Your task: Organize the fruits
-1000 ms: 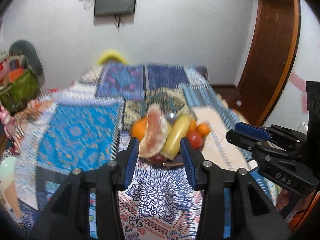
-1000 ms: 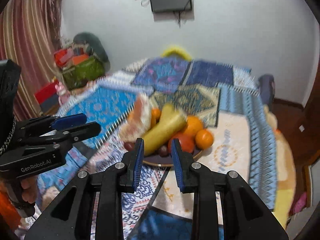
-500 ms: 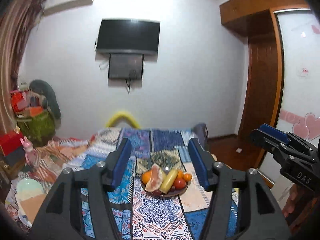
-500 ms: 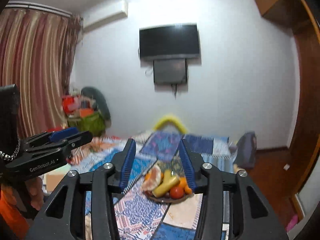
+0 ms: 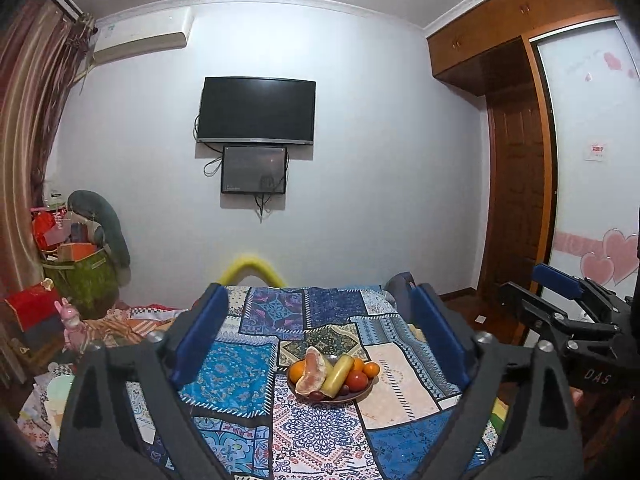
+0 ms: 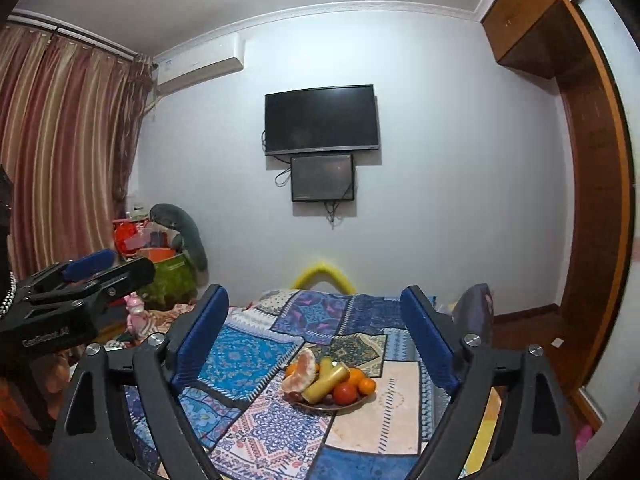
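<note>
A dark plate (image 5: 362,396) of fruit sits on a patchwork bedspread (image 5: 236,376). It holds a peeled pomelo piece (image 5: 312,368), a yellow-green banana (image 5: 338,370), oranges (image 5: 371,369), a red tomato (image 5: 357,380) and dark grapes (image 5: 317,394). My left gripper (image 5: 320,344) is wide open and empty, held back from and above the plate. My right gripper (image 6: 316,340) is also wide open and empty, and the plate (image 6: 352,404) shows between its fingers. Each gripper shows at the edge of the other's view.
A TV (image 5: 256,110) hangs on the far wall. Bags and boxes (image 5: 72,264) pile up at the left by the striped curtains (image 6: 60,152). A wooden wardrobe (image 5: 516,200) stands at the right. A yellow foam arch (image 5: 250,266) rises at the bed's far end.
Both grippers have pulled far back and up from the fruit plate. Both have opened from narrow to wide. The fruit has not moved.
</note>
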`<state>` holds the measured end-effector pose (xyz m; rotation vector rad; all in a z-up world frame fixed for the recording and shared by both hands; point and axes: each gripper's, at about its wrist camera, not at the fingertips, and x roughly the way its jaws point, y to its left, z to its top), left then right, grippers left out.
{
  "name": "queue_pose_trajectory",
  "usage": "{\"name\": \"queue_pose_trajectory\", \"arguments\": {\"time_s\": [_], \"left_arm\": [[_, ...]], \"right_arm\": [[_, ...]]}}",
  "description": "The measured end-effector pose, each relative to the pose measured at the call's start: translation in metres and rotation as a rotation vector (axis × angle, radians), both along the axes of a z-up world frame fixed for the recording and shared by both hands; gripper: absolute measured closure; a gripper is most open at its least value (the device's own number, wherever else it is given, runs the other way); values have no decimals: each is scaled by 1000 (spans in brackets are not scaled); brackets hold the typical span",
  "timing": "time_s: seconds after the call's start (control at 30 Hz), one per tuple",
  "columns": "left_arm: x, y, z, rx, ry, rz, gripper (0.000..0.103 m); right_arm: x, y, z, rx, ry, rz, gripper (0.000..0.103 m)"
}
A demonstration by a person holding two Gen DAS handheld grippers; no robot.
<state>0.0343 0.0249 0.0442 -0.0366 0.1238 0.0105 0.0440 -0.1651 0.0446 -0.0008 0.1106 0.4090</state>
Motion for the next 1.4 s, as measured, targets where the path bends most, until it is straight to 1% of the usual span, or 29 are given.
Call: {"name": "queue_pose_trajectory", "arguments": {"time_s": [0.03, 0.1, 0.17, 0.4, 0.93, 1.4], "left_arm": [[-2, 0, 0, 1, -2, 1, 5], [-4, -3, -1, 9, -8, 10, 3], [-6, -4, -2, 19, -12, 17, 1], [-9, -7, -6, 19, -6, 18, 0], [-8, -8, -10, 24, 3, -2, 0], [-9, -9, -11, 20, 4, -10, 0]], "right_arm": [[-1, -1, 1, 0, 1, -5, 14], [-1, -4, 0, 9, -3, -20, 3], [-6, -6, 0, 18, -17, -37, 0], [-11, -4, 1, 5, -28, -52, 0], [-16, -10, -2, 14, -10, -65, 0], [-20, -11, -1, 11, -13, -72, 0]]}}
